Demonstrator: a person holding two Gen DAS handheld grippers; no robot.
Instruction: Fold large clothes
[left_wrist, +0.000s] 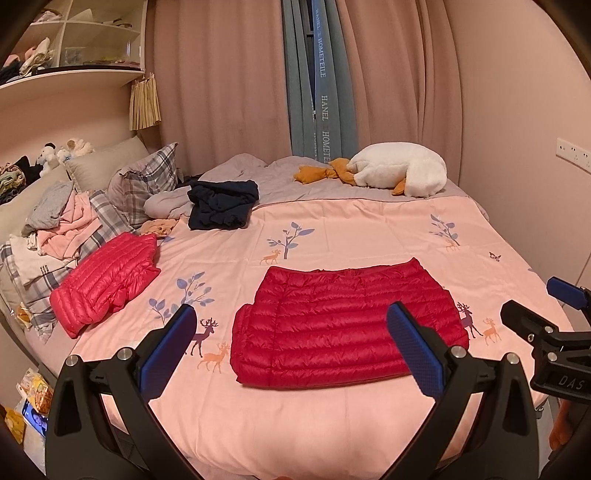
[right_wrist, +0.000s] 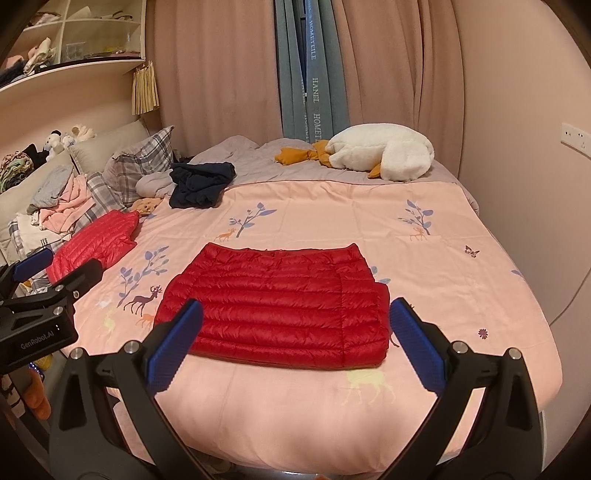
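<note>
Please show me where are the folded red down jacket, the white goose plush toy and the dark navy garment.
folded red down jacket (left_wrist: 343, 328): left wrist view, middle of quilted panel.
white goose plush toy (left_wrist: 402, 168): left wrist view, white body.
dark navy garment (right_wrist: 201, 184): right wrist view, crumpled middle.

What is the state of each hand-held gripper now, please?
Left hand-held gripper: open, holding nothing, above the bed.
Right hand-held gripper: open, holding nothing, in front of the red jacket.

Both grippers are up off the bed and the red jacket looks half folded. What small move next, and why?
Probably lower both open grippers, left and right, to the near hem of the red down jacket. It lies flat as a wide rectangle on the pink cover, neither gripper touches it, and one more fold looks needed to match the pink jacket set aside.
</note>
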